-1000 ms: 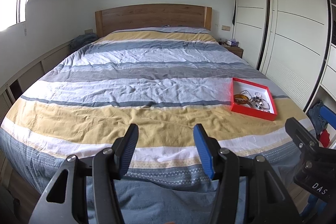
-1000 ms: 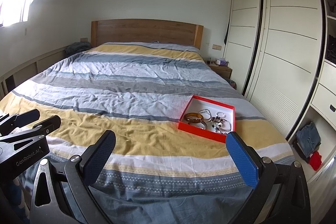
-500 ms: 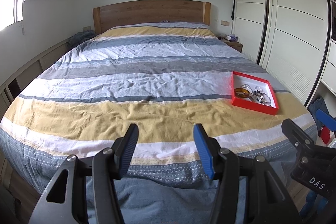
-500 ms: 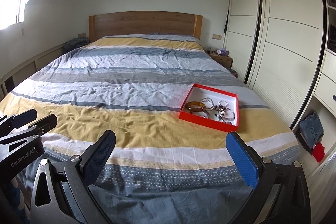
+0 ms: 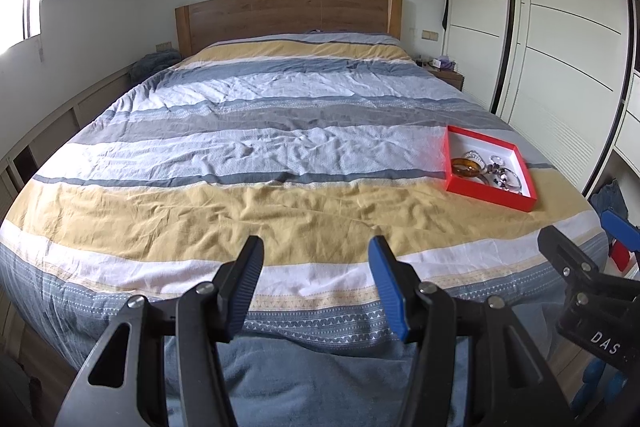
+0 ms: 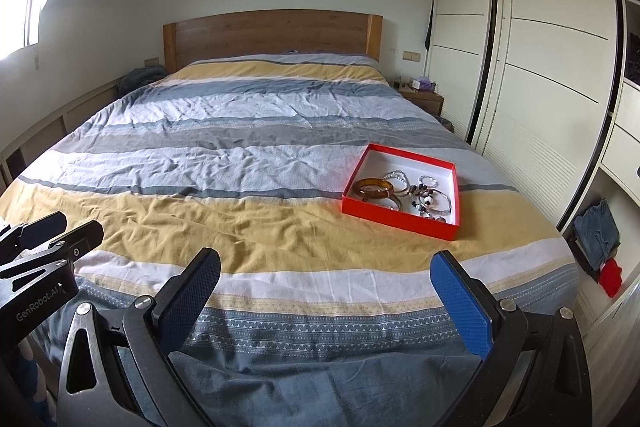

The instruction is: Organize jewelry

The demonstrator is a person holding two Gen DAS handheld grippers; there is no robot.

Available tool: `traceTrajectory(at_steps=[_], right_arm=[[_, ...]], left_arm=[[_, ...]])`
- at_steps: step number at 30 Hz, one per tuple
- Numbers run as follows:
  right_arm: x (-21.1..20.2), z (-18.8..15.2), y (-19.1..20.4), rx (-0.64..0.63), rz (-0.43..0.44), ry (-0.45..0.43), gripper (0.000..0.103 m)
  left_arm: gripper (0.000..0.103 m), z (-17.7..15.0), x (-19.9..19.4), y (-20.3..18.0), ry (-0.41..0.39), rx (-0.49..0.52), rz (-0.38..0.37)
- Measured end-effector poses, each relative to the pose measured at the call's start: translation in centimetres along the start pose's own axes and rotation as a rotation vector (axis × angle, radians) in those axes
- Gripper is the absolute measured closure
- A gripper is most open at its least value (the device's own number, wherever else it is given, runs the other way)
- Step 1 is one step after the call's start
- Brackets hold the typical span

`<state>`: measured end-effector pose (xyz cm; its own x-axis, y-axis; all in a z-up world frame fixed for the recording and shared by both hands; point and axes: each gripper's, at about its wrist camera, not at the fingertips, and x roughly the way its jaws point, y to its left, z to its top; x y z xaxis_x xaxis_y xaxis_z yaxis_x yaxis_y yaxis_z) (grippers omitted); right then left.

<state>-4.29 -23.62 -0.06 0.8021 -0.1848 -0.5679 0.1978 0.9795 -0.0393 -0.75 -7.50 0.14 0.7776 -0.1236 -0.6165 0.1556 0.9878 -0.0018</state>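
A wide bed with a wooden headboard is covered by a rumpled quilt striped in blue, grey, white and mustard yellow. Toward its right side, where a pale stripe meets a yellow one, sits a shallow square red cardboard box with a white inside. Loose in the box lies the jewelry: an amber-brown translucent bangle at the box's left side, and next to it a tangle of silver bangles and beaded bracelets too small to tell apart singly.

The left claw, black with blue pads, hangs over the foot of the bed with its jaws apart and nothing between them; the box lies well ahead and to its right. The right claw stands released too, jaws spread wider, empty, above the patterned blue hem of the quilt, with the box ahead of it and a little to the right, well apart from the pads.

White sliding wardrobe doors line the right wall, and a small wooden nightstand stands beside the headboard
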Motion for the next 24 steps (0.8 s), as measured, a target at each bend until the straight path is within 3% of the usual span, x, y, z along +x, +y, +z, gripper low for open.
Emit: traceTrajectory(at_steps=[24], right_arm=[[1.7, -0.9, 0.1, 0.006, -0.008, 0.061, 0.000]], left_arm=[[0.051, -0.9, 1.8, 0.1, 0.042, 0.009, -0.003]])
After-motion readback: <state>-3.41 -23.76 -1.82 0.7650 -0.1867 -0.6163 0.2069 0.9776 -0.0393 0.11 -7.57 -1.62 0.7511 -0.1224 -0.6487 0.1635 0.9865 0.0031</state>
